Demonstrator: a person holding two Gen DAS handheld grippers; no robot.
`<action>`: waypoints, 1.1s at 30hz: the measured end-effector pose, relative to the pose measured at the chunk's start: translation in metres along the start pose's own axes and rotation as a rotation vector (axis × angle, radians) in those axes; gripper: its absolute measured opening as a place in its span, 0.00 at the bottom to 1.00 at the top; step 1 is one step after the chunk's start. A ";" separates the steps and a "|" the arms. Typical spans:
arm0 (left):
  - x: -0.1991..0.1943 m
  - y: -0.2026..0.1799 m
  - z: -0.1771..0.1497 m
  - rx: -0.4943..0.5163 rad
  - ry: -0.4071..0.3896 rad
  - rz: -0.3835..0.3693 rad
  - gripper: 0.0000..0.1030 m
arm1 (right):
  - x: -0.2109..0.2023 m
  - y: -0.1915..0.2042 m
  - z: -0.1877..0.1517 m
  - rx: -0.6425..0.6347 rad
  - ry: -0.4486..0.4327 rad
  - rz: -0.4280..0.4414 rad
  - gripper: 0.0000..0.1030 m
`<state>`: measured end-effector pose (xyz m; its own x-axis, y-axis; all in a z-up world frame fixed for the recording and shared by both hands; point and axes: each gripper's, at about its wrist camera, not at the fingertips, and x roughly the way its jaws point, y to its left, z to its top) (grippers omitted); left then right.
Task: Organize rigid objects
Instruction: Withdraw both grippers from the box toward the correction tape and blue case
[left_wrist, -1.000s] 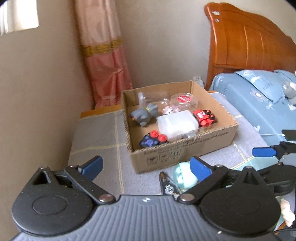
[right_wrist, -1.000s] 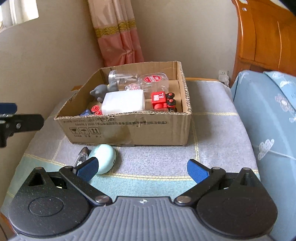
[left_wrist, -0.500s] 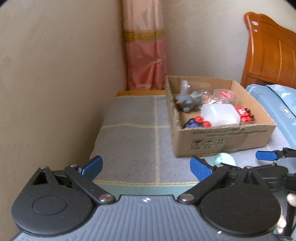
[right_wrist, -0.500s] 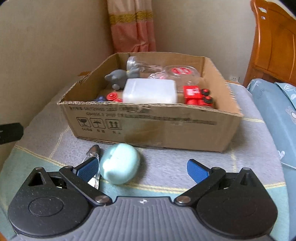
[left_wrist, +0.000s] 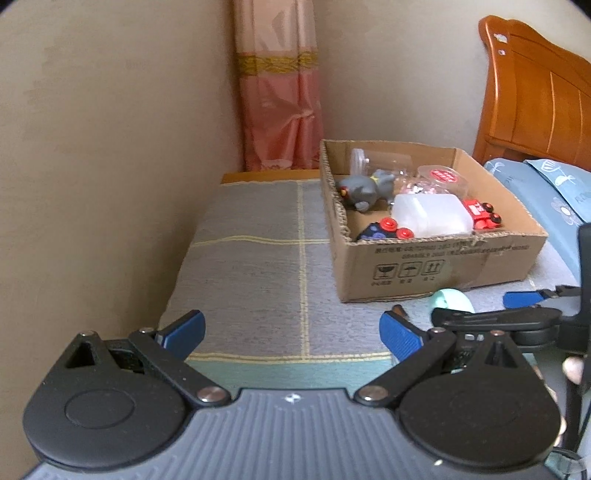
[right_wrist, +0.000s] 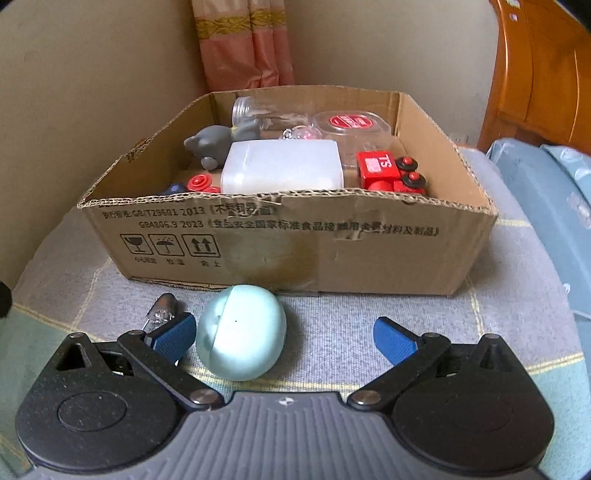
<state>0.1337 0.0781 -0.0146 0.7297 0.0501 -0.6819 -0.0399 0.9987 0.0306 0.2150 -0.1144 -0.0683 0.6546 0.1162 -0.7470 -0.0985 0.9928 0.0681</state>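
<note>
A pale green egg-shaped case (right_wrist: 241, 331) lies on the grey checked cloth (right_wrist: 369, 310) just in front of the cardboard box (right_wrist: 295, 243). It sits between the fingers of my right gripper (right_wrist: 283, 334), nearer the left finger, and the gripper is open. A small metal clip (right_wrist: 161, 311) lies left of the case. The box holds a grey toy animal (right_wrist: 208, 146), a white plastic container (right_wrist: 282, 171), a red toy train (right_wrist: 389, 173), clear jars and a dark toy with red wheels. My left gripper (left_wrist: 291, 332) is open over bare cloth, left of the box (left_wrist: 436, 258). The green case (left_wrist: 452, 300) shows partly behind the right gripper.
A beige wall runs along the left side. A pink curtain (left_wrist: 280, 96) hangs in the corner behind the box. An orange wooden headboard (left_wrist: 535, 85) and blue bedding (left_wrist: 554, 192) are on the right. A hand (left_wrist: 572, 367) holds the right gripper's handle.
My right gripper has moved forward and down, so the green case now lies between its fingers. My left gripper has swung left and back, away from the box.
</note>
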 end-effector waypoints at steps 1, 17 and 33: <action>-0.001 -0.001 0.000 0.001 -0.001 -0.004 0.97 | 0.000 0.003 0.001 -0.010 -0.003 -0.006 1.00; 0.011 -0.029 0.000 0.105 0.037 -0.084 0.97 | -0.003 -0.041 -0.015 -0.040 0.008 -0.084 1.00; 0.065 -0.062 -0.025 0.169 0.195 -0.154 0.98 | -0.016 -0.067 -0.025 -0.080 0.021 -0.047 1.00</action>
<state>0.1665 0.0191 -0.0793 0.5732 -0.0877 -0.8147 0.1876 0.9819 0.0263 0.1929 -0.1834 -0.0777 0.6439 0.0681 -0.7620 -0.1284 0.9915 -0.0199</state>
